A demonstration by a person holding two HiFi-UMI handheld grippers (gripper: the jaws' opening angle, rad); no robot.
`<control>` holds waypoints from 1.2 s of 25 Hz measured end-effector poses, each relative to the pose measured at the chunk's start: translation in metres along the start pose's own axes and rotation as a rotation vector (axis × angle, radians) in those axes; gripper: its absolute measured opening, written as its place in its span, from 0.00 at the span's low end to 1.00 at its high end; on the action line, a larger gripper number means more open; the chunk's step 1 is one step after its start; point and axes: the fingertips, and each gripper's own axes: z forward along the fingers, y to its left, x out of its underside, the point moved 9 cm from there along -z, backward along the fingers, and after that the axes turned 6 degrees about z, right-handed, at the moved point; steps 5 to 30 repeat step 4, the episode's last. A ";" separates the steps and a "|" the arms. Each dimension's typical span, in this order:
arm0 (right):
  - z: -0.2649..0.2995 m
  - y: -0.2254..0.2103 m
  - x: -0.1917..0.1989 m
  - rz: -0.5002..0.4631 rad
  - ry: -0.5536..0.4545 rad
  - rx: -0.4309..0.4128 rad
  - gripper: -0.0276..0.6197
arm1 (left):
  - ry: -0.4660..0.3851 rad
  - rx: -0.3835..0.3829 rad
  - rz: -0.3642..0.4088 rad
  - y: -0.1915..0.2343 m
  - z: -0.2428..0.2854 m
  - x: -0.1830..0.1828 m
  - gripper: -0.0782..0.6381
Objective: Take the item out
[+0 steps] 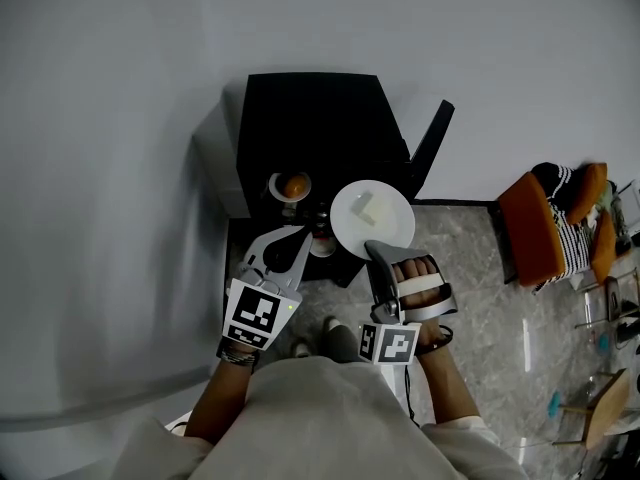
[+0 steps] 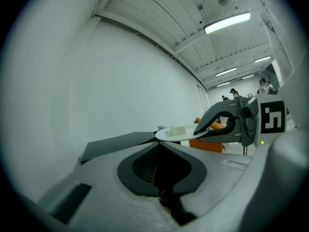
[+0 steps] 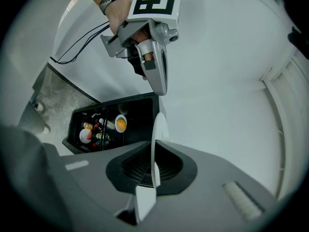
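A white plate with a pale block on it hangs level over the front of a black cabinet. My right gripper is shut on the plate's near rim. The right gripper view shows the plate edge-on between the jaws. In the left gripper view the plate and block sit just beyond my jaws, held by the right gripper. My left gripper is beside the plate on the left, shut with nothing in it.
On a dark shelf stand a bowl with something orange, a small red-and-white dish and little bottles. A black door stands out to the right. Orange chairs are further right on the speckled floor.
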 end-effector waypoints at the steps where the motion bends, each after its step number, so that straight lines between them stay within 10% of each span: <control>1: 0.000 0.002 0.000 -0.003 0.002 -0.001 0.08 | 0.001 0.000 0.006 0.000 0.000 0.000 0.12; 30: 0.000 0.009 0.005 -0.006 0.031 -0.013 0.08 | 0.007 0.001 0.036 -0.002 0.001 0.000 0.12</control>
